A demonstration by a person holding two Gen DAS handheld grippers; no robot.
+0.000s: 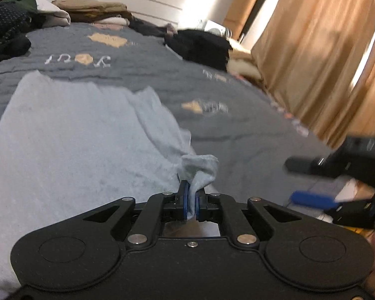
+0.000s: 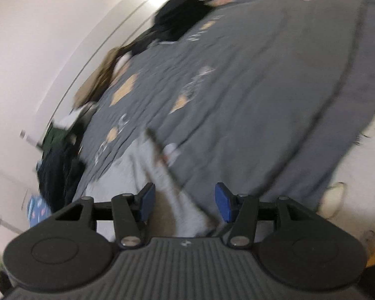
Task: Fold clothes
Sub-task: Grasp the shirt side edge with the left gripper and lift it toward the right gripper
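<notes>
Blue garment (image 1: pixel 70 150) pinched, left gripper (image 1: pixel 192 203); right gripper (image 2: pixel 185 201) agape.

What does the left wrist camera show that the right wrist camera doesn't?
Only the left wrist view shows the left gripper shut on a bunched corner of the light blue garment, the orange curtain, and the right gripper seen from the side.

Only the right wrist view shows the right gripper with its blue pads wide apart and nothing between them, plus a blue patterned item at the left edge.

Both show the grey bedspread, the light blue garment, the black clothes pile and the white wall.
</notes>
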